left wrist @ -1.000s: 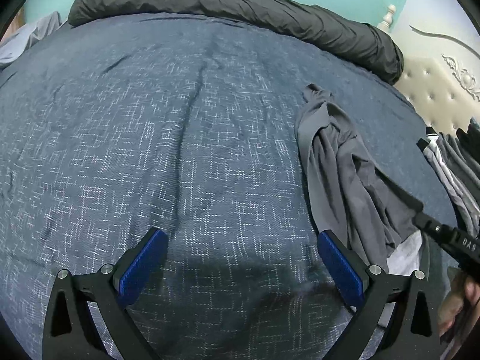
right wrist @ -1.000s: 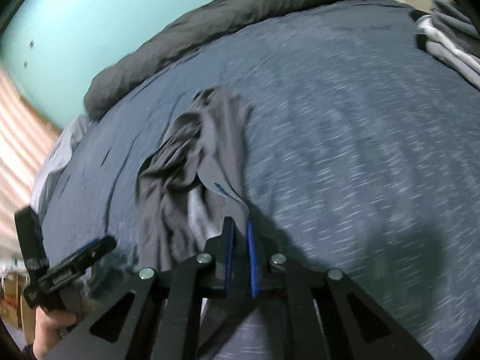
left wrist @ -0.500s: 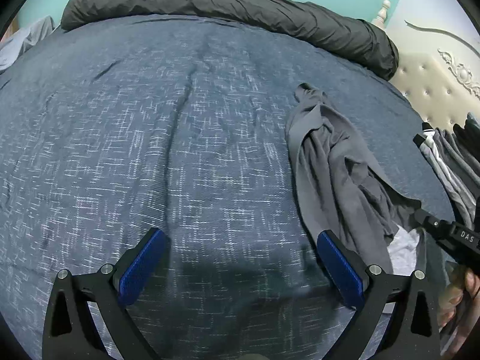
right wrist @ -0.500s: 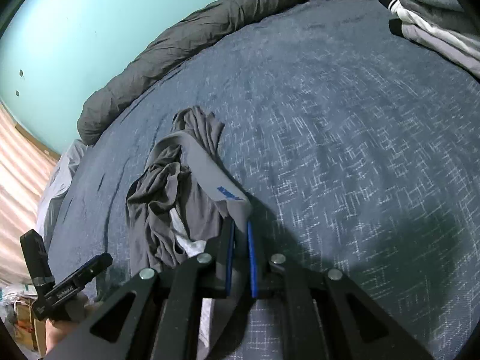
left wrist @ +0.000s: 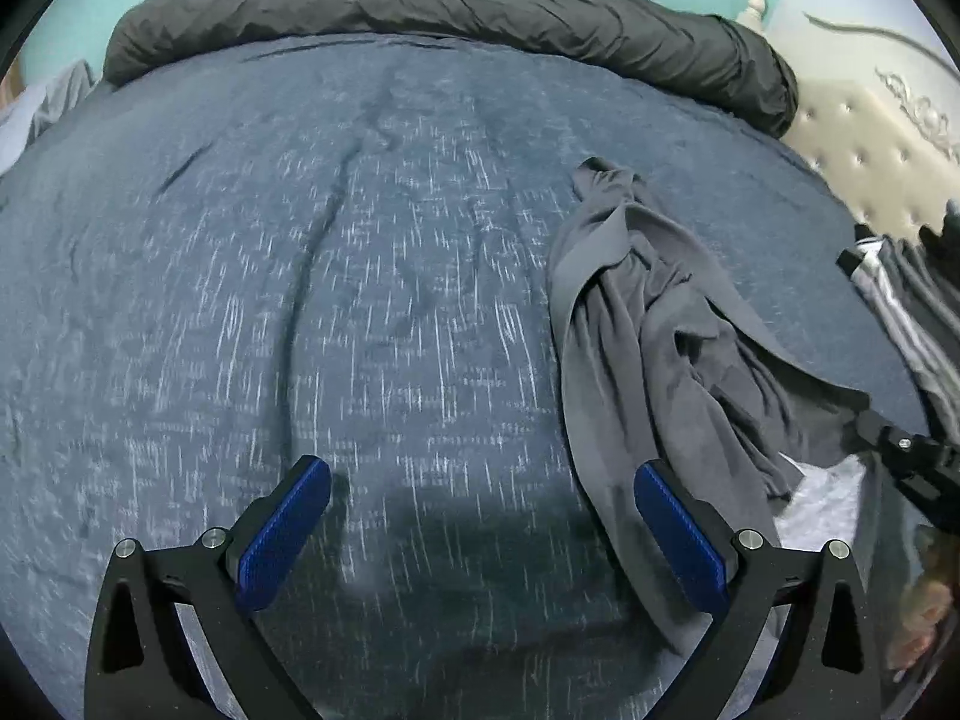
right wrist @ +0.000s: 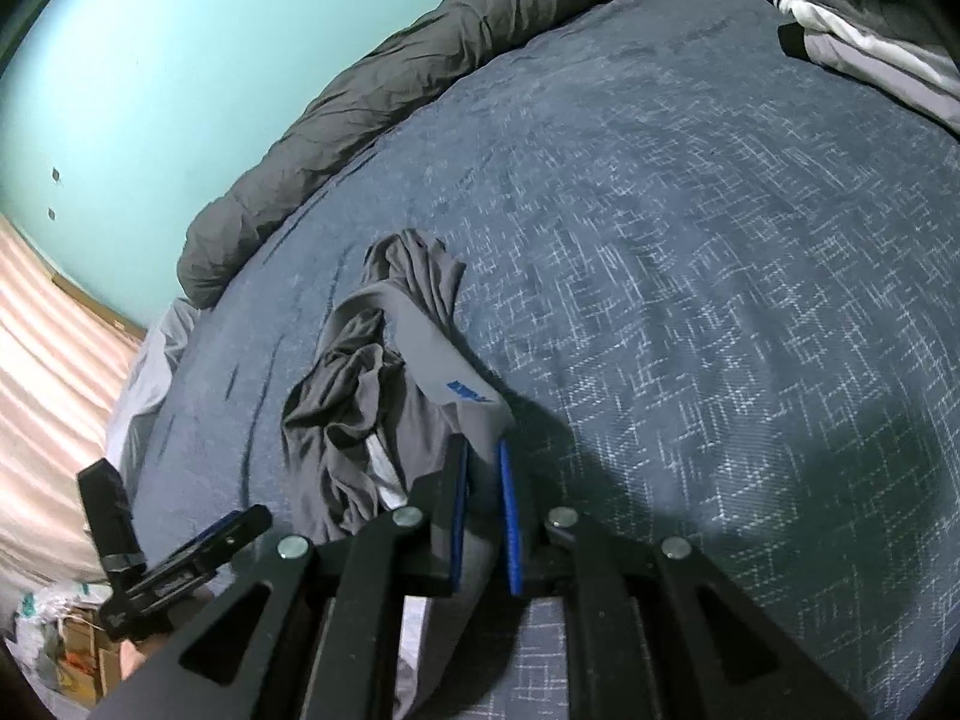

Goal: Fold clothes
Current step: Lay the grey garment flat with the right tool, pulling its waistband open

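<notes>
Fingers of the right gripper clamp the waistband of the grey shorts, which trail toward 11 o'clock across the blue bedspread. Left gripper hovers wide open, shorts at its 2 o'clock. Farther off lies a rolled dark duvet.

The blue print on the grey garment's waistband is too blurred to read, its near end is hidden between the right gripper's blue pads, the folded clothes pile is cut off at the far right edge, and the bedspread weave smears.
</notes>
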